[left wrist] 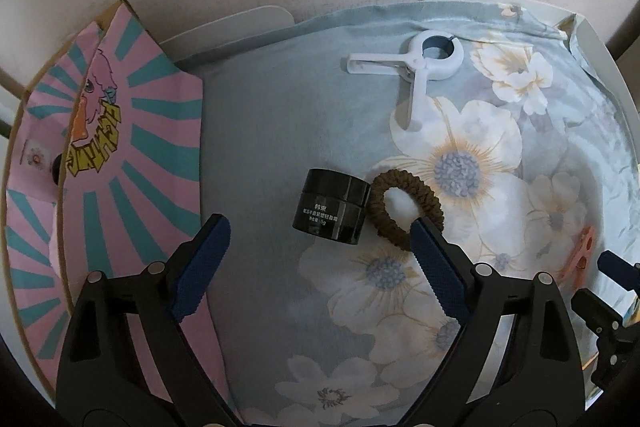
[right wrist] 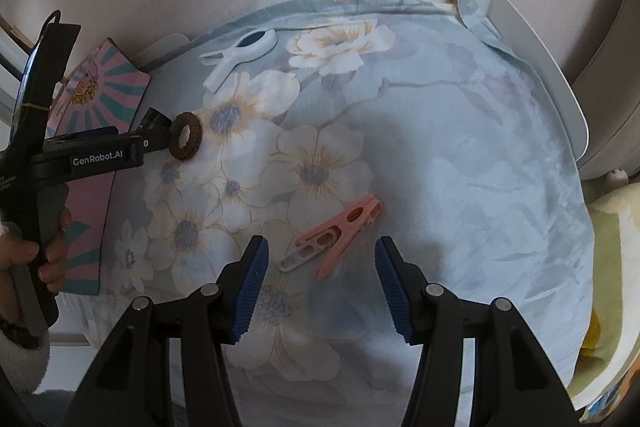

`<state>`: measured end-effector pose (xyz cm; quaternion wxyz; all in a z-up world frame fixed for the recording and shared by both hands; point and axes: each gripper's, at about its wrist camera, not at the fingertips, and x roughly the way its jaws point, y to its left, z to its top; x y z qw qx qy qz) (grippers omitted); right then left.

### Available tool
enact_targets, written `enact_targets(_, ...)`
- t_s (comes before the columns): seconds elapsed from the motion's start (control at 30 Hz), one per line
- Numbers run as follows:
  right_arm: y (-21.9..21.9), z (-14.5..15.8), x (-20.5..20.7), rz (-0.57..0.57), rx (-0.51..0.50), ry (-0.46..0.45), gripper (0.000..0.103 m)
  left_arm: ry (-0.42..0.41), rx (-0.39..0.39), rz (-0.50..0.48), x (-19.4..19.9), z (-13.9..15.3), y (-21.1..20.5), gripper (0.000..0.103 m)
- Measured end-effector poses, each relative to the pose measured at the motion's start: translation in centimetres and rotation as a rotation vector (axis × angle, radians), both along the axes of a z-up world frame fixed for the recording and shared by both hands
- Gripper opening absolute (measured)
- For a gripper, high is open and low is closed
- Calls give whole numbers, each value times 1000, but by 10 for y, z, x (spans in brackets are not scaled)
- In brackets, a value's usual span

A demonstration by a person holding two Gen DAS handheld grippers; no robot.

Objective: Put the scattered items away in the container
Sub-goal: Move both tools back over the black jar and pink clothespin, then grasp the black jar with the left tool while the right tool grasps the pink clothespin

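Note:
A black jar lies on the floral cloth, just ahead of my left gripper, which stands open with nothing between its fingers. A brown scrunchie touches the jar's right side, and my right-hand finger overlaps its near edge. A pink clothespin lies just ahead of my right gripper, which is open, with gaps on both sides of the pin. A white clip lies farther back. The pink box with teal rays stands at the left.
The cloth covers a white table whose rim shows at the back and right. A wall rises behind it. A hand grips the left tool's handle at the left edge. Yellow bedding lies to the right of the table.

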<state>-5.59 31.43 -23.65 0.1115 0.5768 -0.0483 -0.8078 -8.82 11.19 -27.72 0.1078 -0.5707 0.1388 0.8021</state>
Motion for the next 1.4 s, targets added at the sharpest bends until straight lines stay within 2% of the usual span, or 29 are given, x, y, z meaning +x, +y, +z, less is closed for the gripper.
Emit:
enact_targets(0.27,3,0,-3,-7,0,-3,51,0,2,-21,1,-4,0,91)
enact_targets(0.47,5,0,-6,-7,-3,-4,51,-18,90,33,-6,3,-8,89)
enact_targets(0.6,5,-2,-5,-12,-5,-9,51,-57,143,103,-13,-2,-16,85)
enact_targets(0.77,8,-3,-4,-19,-5,-11,51,-124,209,198,-17,-15,-33,70)
enact_targets(1.03,13,-4,-4,-27,-7,-16,51,-113,293,257,-15,-12,-45,53)
enact_targets(1.07,13,-4,-5,-26,-7,-16,51,-113,294,256,-15,-12,-45,49)
enact_targets(1.27,8,-9,-7,-8,10,-15,51,-83,245,209,-13,-11,-36,42)
enact_targets(1.4,0,-11,-7,16,61,4,51,-76,233,190,-13,-11,-31,34)
